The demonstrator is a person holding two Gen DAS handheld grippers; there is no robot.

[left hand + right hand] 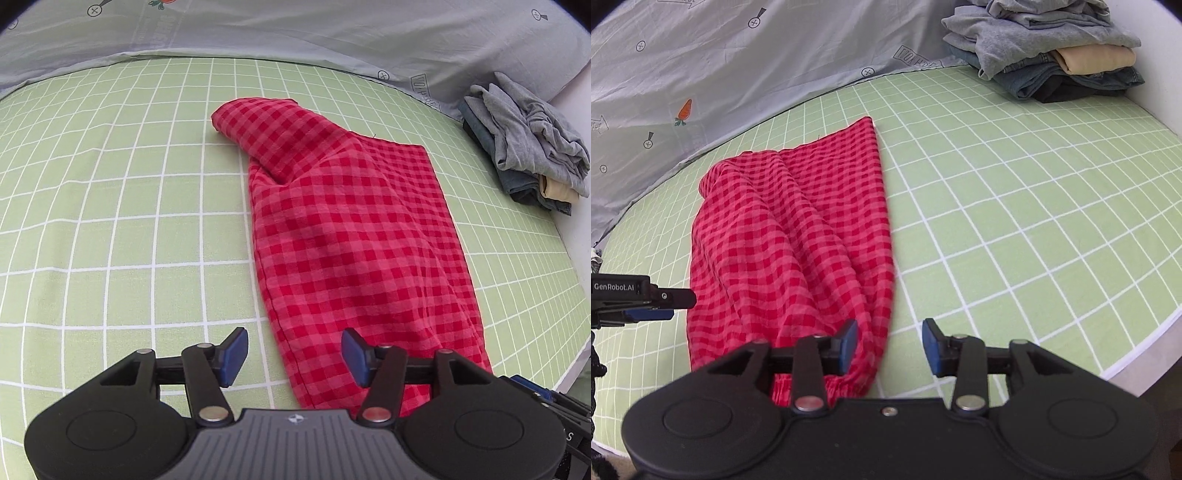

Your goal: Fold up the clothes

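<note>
The red checked trousers [354, 236] lay folded lengthwise on the green bed sheet [110, 221], their long axis running straight away from both tools, waistband end nearest. The left tool [291, 354] hung open over the near left edge; the right tool [889, 345] hung open at the near right edge. Neither gripped anything, and both stood about equally close. A pile of folded clothes [1049, 55] sat well apart at the far right.

One red checked garment [354, 236], one clothes pile [528, 147]
</note>
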